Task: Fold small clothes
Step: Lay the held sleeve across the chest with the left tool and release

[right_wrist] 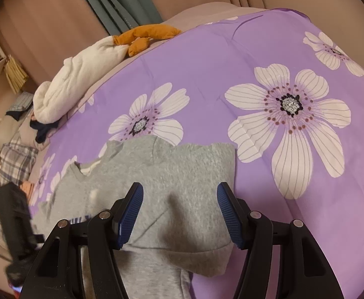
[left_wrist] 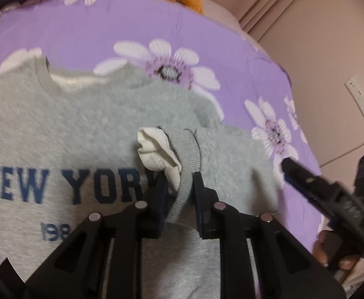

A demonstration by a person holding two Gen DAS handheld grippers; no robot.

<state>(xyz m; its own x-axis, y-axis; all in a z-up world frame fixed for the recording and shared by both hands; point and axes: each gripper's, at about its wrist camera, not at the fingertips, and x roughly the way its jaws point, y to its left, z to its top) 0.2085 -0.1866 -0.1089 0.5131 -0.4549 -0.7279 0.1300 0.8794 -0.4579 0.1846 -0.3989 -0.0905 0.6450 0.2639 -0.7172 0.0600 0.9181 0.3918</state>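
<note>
1. The grey sweatshirt lies face up on the bed, over the purple flowered cover, with its "NEW YORK" print showing and its neckline toward the far side.
2. One sleeve is already brought in across the chest, so the fold looks begun but far from finished: the other side and the crosswise folds still appear to be left.
3. The left claw is pinched nearly shut on the ribbed cuff, from which a cream inner cuff pokes out.
4. The right claw hangs about half open above the folded grey cloth on the right side, gripping nothing.
5. No basket, box or other container shows; loose cream clothes and an orange plush lie at the far edge of the bed.
</note>
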